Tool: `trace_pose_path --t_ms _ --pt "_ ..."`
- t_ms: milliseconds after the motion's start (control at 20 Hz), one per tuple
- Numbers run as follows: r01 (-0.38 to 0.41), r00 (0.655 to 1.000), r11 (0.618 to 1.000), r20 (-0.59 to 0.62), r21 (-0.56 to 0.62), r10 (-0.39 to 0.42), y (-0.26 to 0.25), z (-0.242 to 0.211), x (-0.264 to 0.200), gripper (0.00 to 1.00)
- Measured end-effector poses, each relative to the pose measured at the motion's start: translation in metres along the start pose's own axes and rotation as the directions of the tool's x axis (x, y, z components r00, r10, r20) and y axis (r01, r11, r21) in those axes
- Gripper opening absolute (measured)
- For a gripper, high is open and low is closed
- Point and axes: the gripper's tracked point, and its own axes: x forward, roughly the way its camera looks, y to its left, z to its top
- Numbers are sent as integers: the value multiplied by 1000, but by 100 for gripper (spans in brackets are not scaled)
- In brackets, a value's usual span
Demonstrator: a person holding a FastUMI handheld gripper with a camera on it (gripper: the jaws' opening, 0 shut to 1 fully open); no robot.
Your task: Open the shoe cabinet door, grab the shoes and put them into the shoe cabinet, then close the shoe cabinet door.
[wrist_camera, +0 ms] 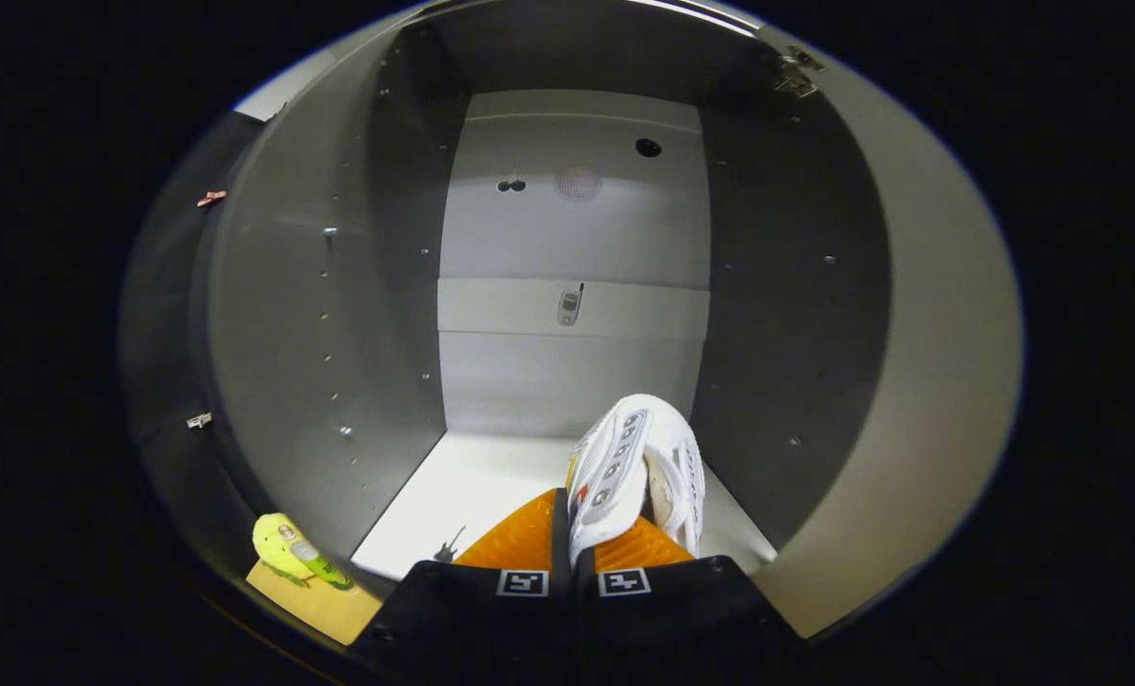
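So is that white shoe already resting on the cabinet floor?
Cannot tell. In the gripper view the gripper is shut on the white shoe, above the cabinet floor, but the shoe's underside is hidden.

White shoe (636, 467), grey cabinet (567, 248), perhaps yellow-green shoe (293, 553) outside.

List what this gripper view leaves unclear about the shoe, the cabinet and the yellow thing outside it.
- White shoe: its sole end is hidden between the gripper fingers, which clamp it.
- Shoe cabinet: the small fitting on its back panel is too small to identify.
- Yellow object outside the cabinet: cut off by the left wall, so its kind is unclear.
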Motion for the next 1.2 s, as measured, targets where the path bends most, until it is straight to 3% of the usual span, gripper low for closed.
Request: trace_pose_path --t_ms 350,1000,1200 --pt "-16 997 1000 -72 26 18 -6 -35 98 4" --pt "-41 994 999 -103 32 44 -1 -52 114 4" --pt "-36 993 999 -111 33 40 0 -52 112 9"
